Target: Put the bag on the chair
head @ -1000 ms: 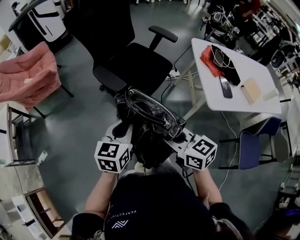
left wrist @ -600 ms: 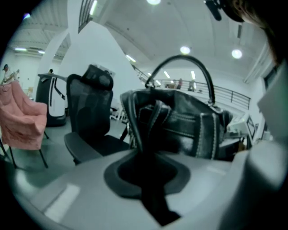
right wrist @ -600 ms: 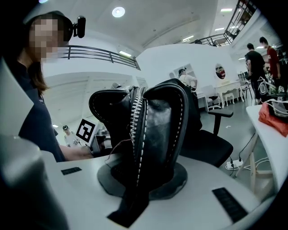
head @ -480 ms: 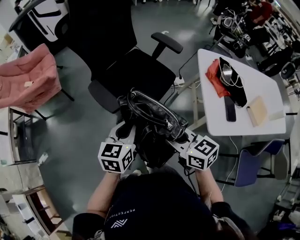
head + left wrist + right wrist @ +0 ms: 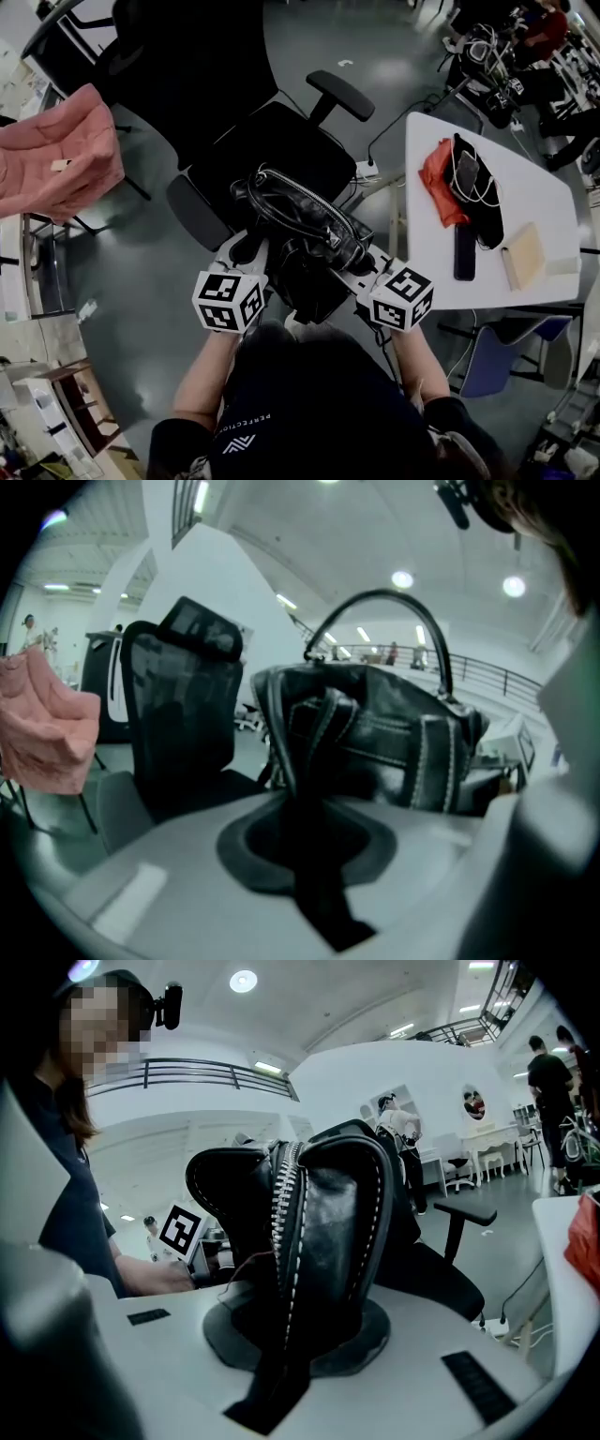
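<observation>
A black leather bag [image 5: 302, 236] with white stitching and a zip hangs in the air between my two grippers. It is just in front of the black office chair [image 5: 272, 150] and over the near edge of its seat. My left gripper [image 5: 246, 255] is shut on the bag's left end, and the bag [image 5: 375, 733] fills the space past the left gripper [image 5: 300, 841]. My right gripper [image 5: 362, 272] is shut on the right end; in its own view the right gripper [image 5: 291, 1335] clamps the zip end of the bag [image 5: 319, 1213]. The chair's backrest [image 5: 178, 714] stands behind.
A white table [image 5: 431, 253] at the right carries a red cloth [image 5: 439, 183], cables and a phone. A pink fabric chair [image 5: 56, 155] stands at the left. A power strip [image 5: 366, 171] lies on the floor by the office chair's armrest [image 5: 342, 92]. A blue chair [image 5: 487, 356] is under the table.
The bag and both grippers have edged forward toward the office chair, whose seat now sits closer under the bag. Both grips are unchanged.
</observation>
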Demonstrator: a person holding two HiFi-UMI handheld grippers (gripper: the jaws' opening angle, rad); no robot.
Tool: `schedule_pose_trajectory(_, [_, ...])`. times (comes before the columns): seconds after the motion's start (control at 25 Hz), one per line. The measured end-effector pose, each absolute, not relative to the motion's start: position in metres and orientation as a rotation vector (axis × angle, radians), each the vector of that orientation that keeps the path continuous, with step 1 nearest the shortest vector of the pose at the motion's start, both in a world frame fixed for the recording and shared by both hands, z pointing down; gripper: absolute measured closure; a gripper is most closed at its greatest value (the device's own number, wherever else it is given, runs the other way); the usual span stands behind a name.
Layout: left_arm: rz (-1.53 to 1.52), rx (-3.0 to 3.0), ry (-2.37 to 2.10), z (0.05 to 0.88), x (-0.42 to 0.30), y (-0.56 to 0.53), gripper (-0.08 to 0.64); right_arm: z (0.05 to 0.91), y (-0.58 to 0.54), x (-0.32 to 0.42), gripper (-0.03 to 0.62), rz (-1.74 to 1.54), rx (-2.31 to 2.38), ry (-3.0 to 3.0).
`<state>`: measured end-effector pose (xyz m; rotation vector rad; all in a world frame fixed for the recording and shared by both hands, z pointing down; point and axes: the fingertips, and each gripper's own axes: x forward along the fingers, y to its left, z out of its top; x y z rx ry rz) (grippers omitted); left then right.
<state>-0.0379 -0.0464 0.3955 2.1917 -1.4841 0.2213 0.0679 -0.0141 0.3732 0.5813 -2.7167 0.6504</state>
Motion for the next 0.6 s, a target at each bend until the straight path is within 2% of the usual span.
schedule_pose_trajectory(0.6, [0.187, 2.136, -1.510, 0.404, -0.062, -0.127, 0.515, 0.381, -0.092, 0.044, 0.540, 0.608, 0.608, -2.718])
